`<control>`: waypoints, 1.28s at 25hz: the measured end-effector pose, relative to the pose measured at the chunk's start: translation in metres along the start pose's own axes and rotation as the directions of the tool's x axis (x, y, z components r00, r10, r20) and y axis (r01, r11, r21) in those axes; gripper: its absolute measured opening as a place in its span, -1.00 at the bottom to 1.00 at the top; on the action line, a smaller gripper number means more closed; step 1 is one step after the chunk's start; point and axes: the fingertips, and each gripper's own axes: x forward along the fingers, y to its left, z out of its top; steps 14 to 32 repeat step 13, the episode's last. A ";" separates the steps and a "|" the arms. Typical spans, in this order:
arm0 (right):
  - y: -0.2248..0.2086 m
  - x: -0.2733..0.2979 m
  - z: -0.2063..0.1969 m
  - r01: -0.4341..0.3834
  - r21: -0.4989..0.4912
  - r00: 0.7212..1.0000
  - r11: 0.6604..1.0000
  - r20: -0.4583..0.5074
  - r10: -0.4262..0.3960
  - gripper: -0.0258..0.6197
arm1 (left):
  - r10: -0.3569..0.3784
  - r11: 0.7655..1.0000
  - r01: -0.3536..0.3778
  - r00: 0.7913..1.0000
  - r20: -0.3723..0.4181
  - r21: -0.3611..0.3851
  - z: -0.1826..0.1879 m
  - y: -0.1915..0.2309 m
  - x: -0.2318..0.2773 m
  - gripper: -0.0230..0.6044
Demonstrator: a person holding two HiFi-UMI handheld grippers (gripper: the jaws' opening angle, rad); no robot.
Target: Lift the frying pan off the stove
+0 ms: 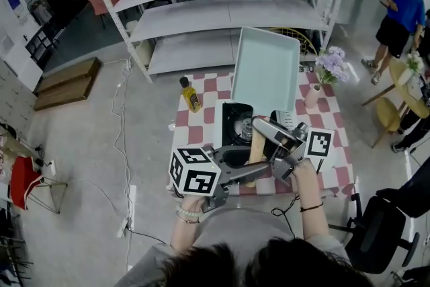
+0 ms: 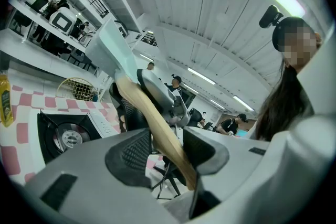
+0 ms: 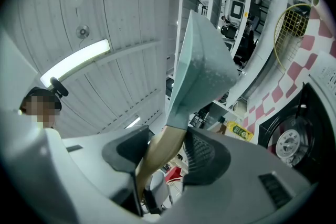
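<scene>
A yellow bottle (image 1: pixel 191 95) stands at the left of the checkered bench (image 1: pixel 201 126). The left gripper (image 2: pixel 166 145) has its jaws clamped on the lower end of the wooden handle (image 2: pixel 152 118). The pale green frying pan (image 1: pixel 265 70) is held tilted steeply above the black stove (image 1: pixel 234 122). The right gripper (image 3: pixel 165 147) has its jaws closed on the same handle, just below the pan.

We see a pale mint frying pan (image 1: pixel 265 70) with a tan handle (image 2: pixel 152 113) in the grey left tongs (image 2: pixel 168 147) and right tongs (image 3: pixel 164 149); beyond them a black stove (image 1: pixel 232 119), red-and-white checked bench (image 1: pixel 200 134), yellow bottle (image 1: pixel 191 95).
</scene>
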 end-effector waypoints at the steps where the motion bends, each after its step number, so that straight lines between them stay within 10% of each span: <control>1: 0.000 0.000 0.000 0.000 0.000 1.000 1.000 0.000 0.000 -0.23 | 0.000 1.000 0.000 1.000 0.000 -0.001 0.000 0.000 0.000 -0.29; 32: -0.004 -0.003 0.003 0.001 0.010 1.000 1.000 0.003 -0.001 -0.23 | -0.002 1.000 0.002 1.000 -0.003 -0.008 0.001 0.003 0.004 -0.29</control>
